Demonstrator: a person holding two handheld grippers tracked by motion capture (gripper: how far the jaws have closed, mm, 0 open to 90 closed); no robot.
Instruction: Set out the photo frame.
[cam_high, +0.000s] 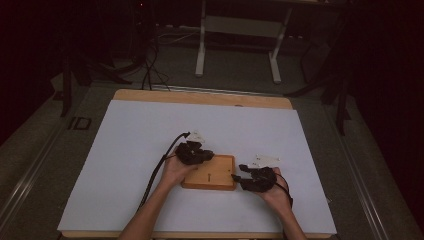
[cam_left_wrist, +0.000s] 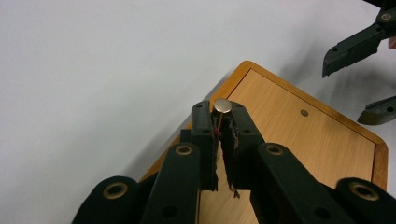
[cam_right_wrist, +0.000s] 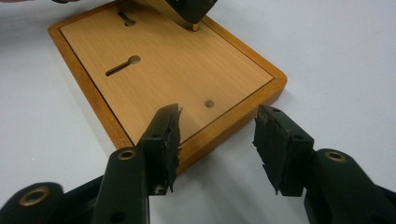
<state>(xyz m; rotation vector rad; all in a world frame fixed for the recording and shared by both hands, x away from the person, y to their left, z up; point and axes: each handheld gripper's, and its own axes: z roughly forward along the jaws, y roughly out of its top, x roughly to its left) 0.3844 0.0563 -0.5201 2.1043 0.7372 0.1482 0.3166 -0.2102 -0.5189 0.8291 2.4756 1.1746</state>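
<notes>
Two grippers on one flat rectangular wooden board with a darker raised rim (cam_high: 212, 175), which lies on the white-covered bench (cam_high: 130, 150), lower centre of the high view.

Left gripper (cam_left_wrist: 222, 116): jaws nearly together, pinching a small round brass-coloured pin head (cam_left_wrist: 222, 105) at their tips. Thin orange-red strand runs down the gap between the pads; can't make out what it is. Pin's shaft is hidden by the jaws, so whether it sits in the board or is lifted clear is not readable. In the right gripper view the same jaws enter at top centre, cut off by the frame edge, with a bit of brass showing right at the board surface near its far rim.

Right gripper (cam_right_wrist: 217, 123): jaws about half open, nothing between the pads. They straddle the board's near edge in its own view, one jaw over the wood, the other over the white cover; contact with the board can't be judged. High view puts it at the board's right end.

Board face: two keyhole slots (cam_right_wrist: 122, 65), the upper one partly cut off by the frame top, plus a small round hole (cam_right_wrist: 209, 103) near the right gripper.

High view is dim; jaw tips there are just dark blobs. Pad edges look ragged on both grippers.
</notes>
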